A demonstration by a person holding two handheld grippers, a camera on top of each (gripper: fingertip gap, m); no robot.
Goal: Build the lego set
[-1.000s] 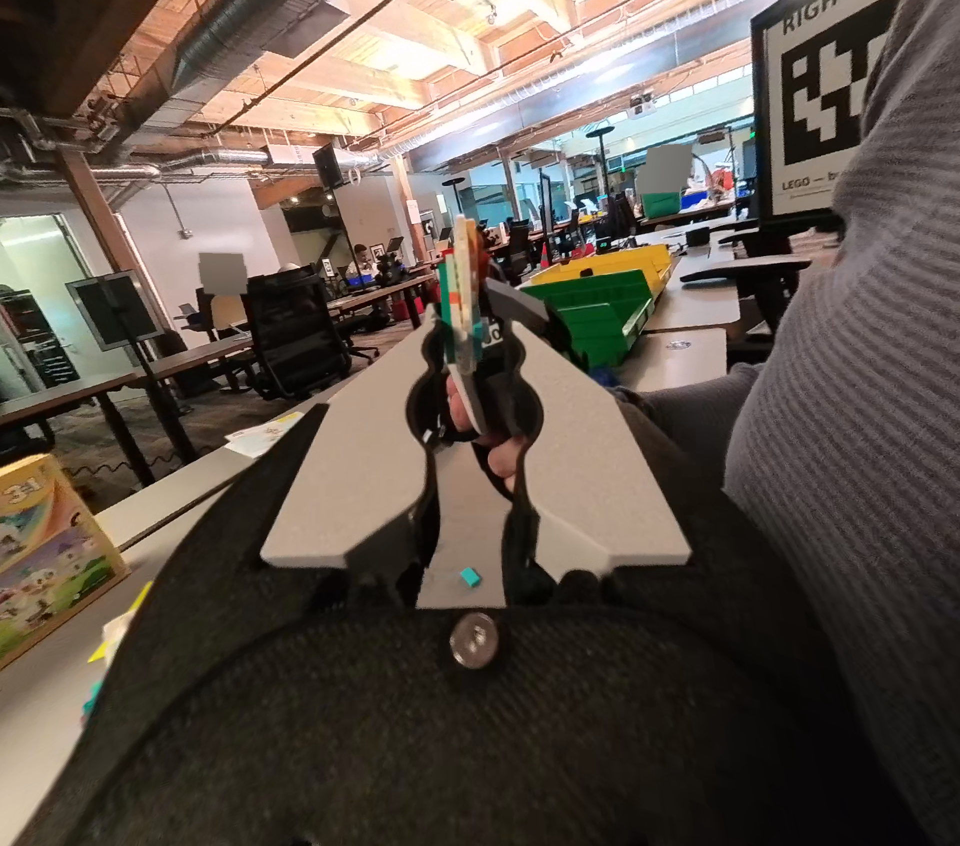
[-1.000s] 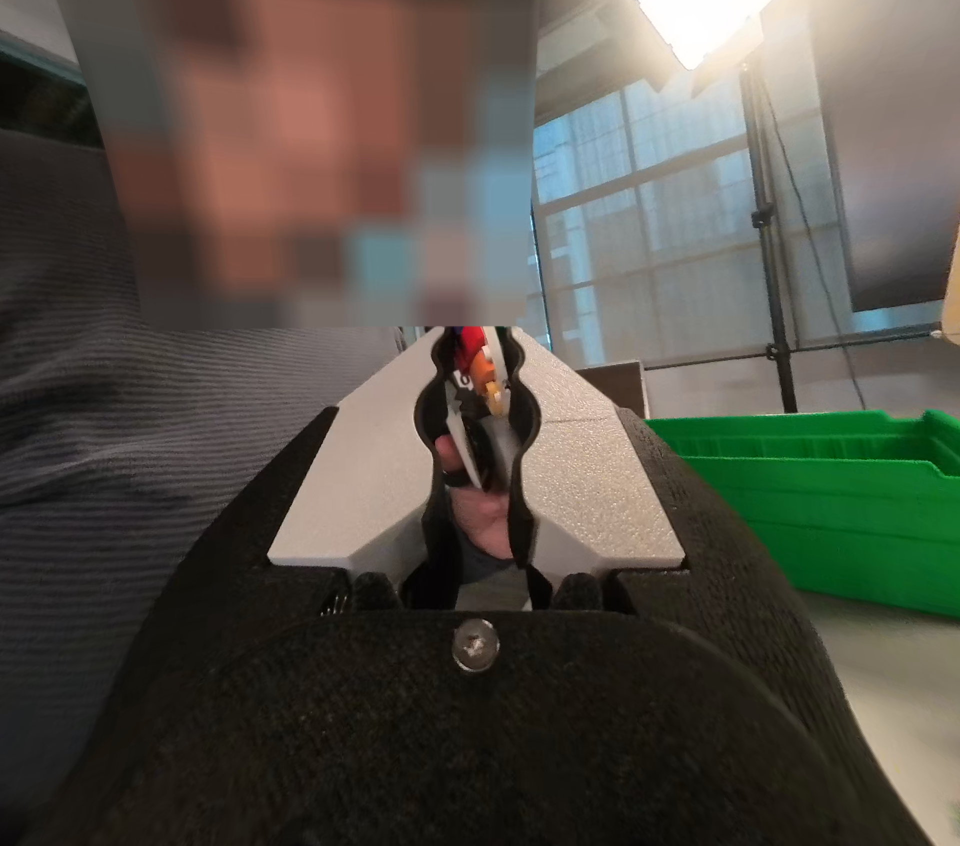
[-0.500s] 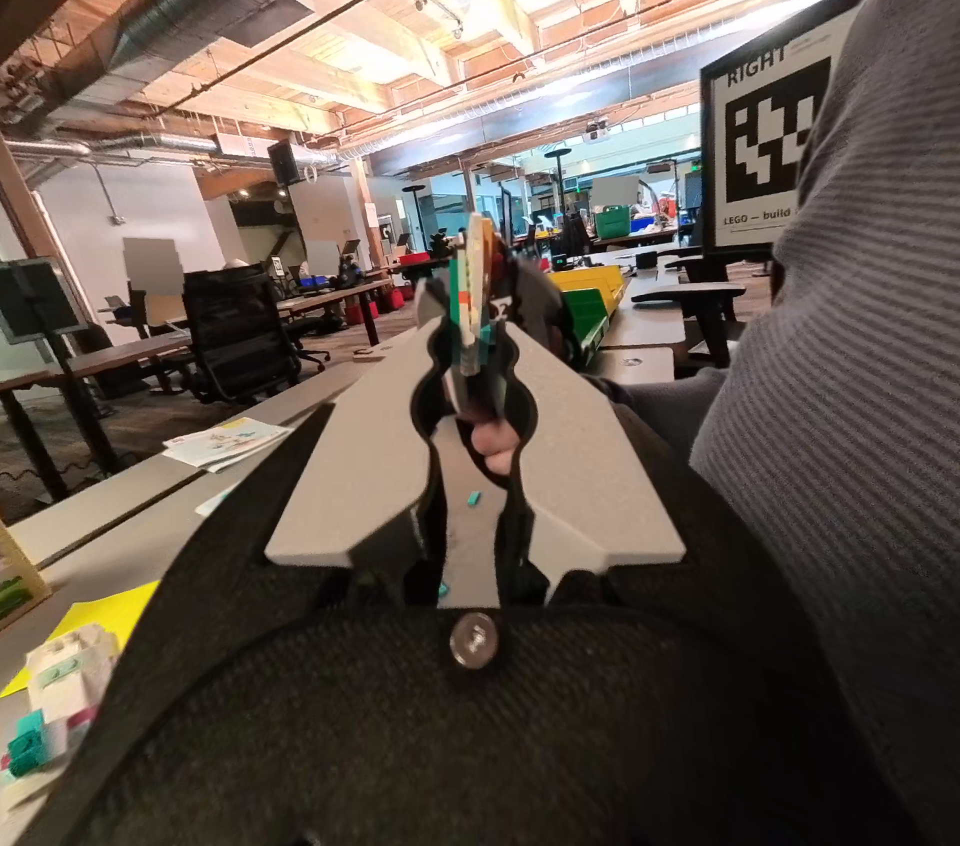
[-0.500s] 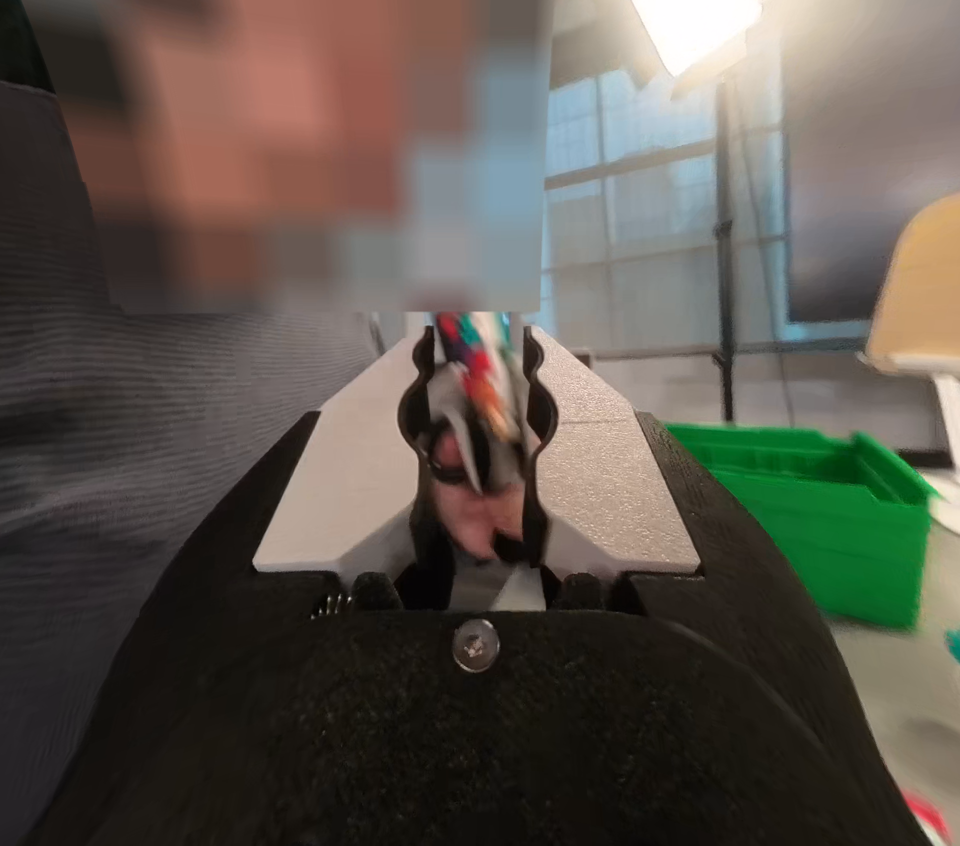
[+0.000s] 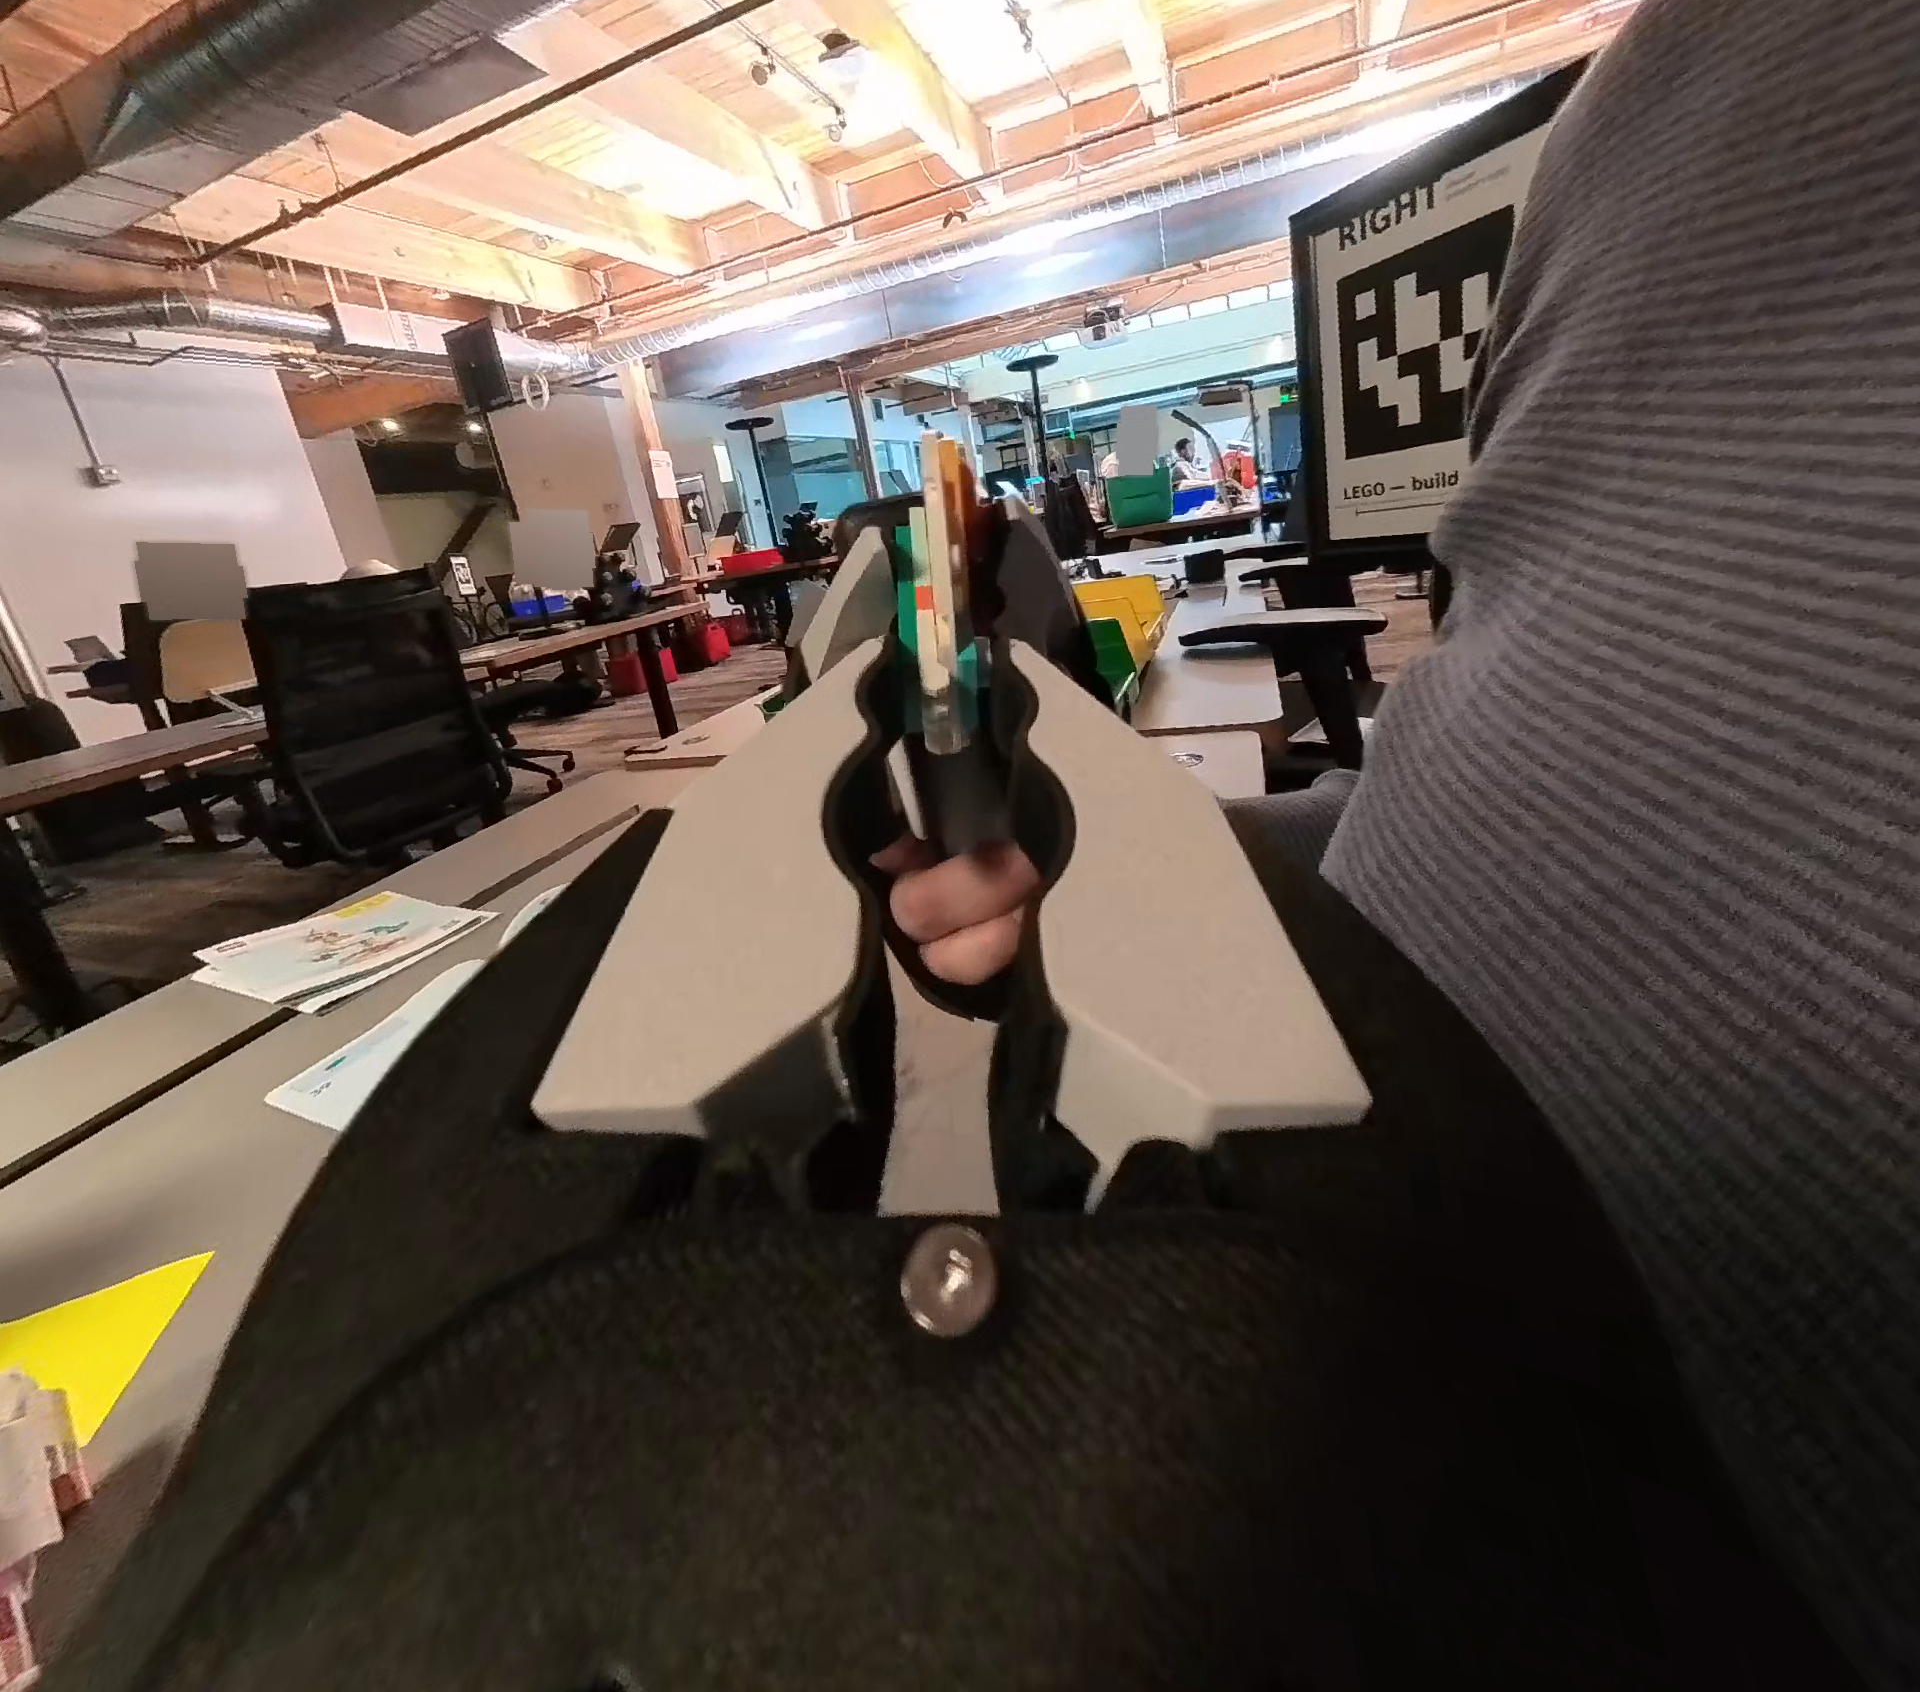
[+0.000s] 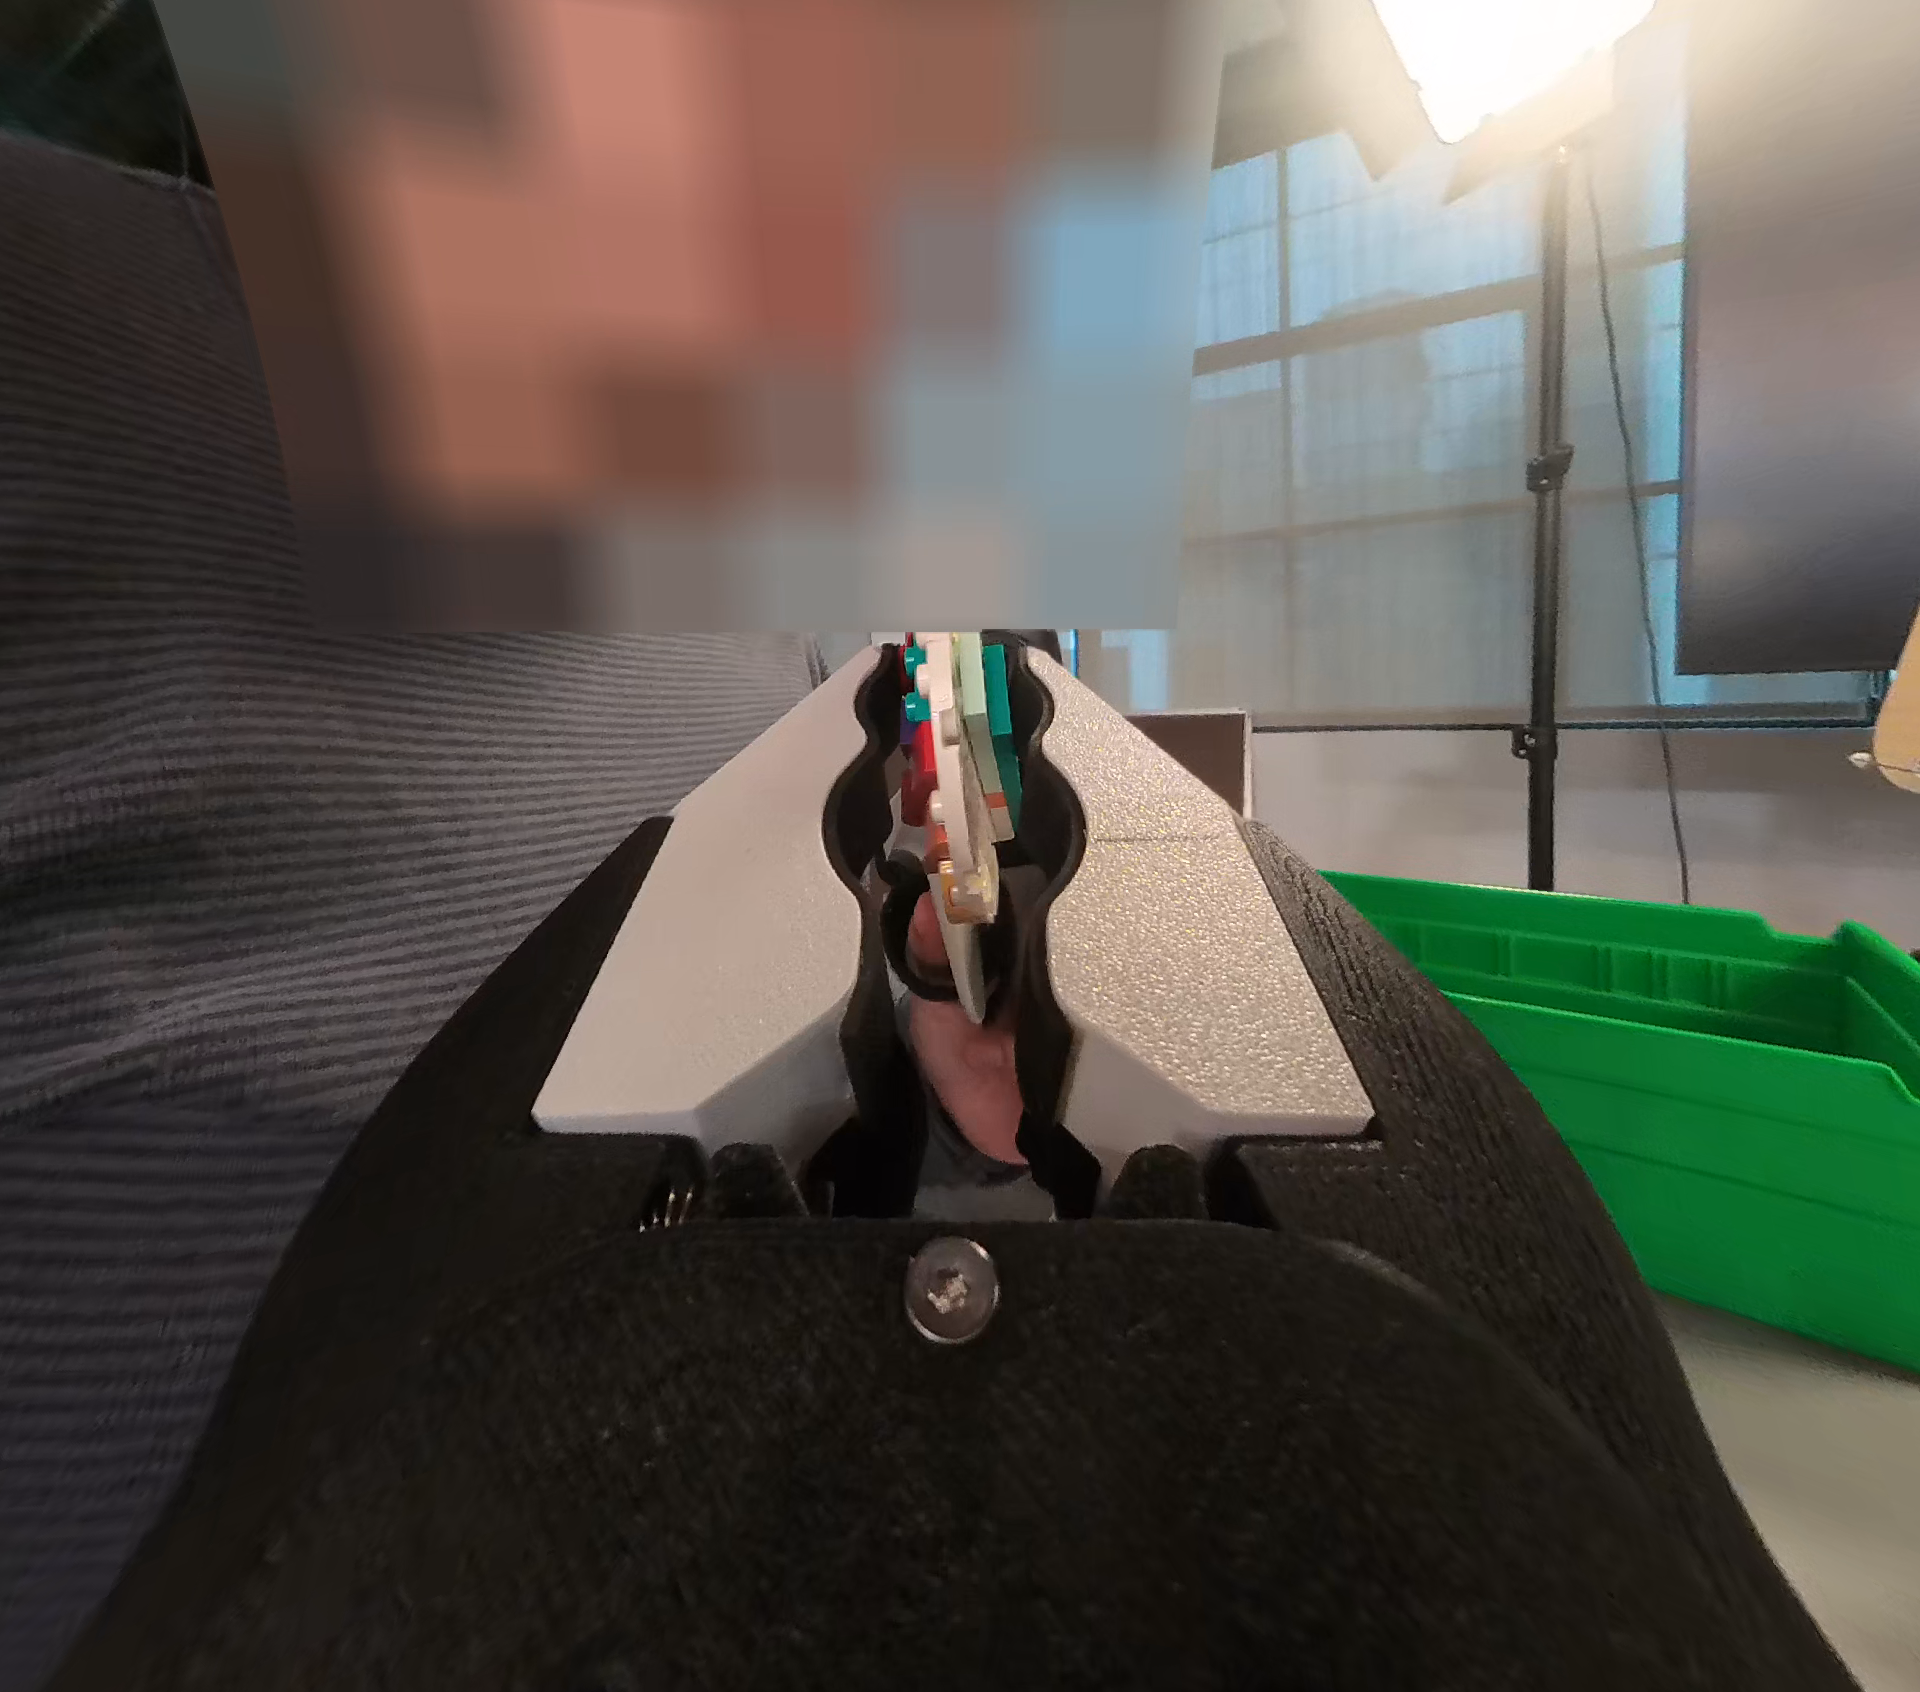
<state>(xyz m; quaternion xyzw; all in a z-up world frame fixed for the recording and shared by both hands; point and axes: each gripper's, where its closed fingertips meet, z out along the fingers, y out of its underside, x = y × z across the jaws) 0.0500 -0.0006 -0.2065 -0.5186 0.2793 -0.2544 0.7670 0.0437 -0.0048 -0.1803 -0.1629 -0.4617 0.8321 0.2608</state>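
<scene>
A flat lego assembly of white, green, teal and orange plates (image 5: 940, 603) is held edge-on in the air above the table. My left gripper (image 5: 940, 676) is shut on its near end. My right gripper (image 6: 956, 655) faces the left one and is shut on the same assembly (image 6: 966, 769) from the opposite end. The right gripper's grey fingers (image 5: 1029, 582) show behind the assembly in the left wrist view. A person's hand (image 5: 956, 915) shows through the gap below the assembly. The far side of the assembly is hidden.
A person's grey striped sleeve (image 5: 1662, 707) fills the right. On the table lie an instruction booklet (image 5: 343, 951), a white card (image 5: 353, 1071), yellow paper (image 5: 94, 1330) and a partial white build (image 5: 31, 1455). Green bin (image 6: 1662, 1071) at right; yellow and green bins (image 5: 1117, 614) farther back. Left and right tips are no more than a few centimetres apart. Both grippers' tips are roughly 35 centimetres from the partial white build (image 5: 31, 1455).
Both grippers stayed shut on the assembly. The left view swung, so the lego box left the frame and the booklet came in. The right view swung right, then back; more white plate shows.
</scene>
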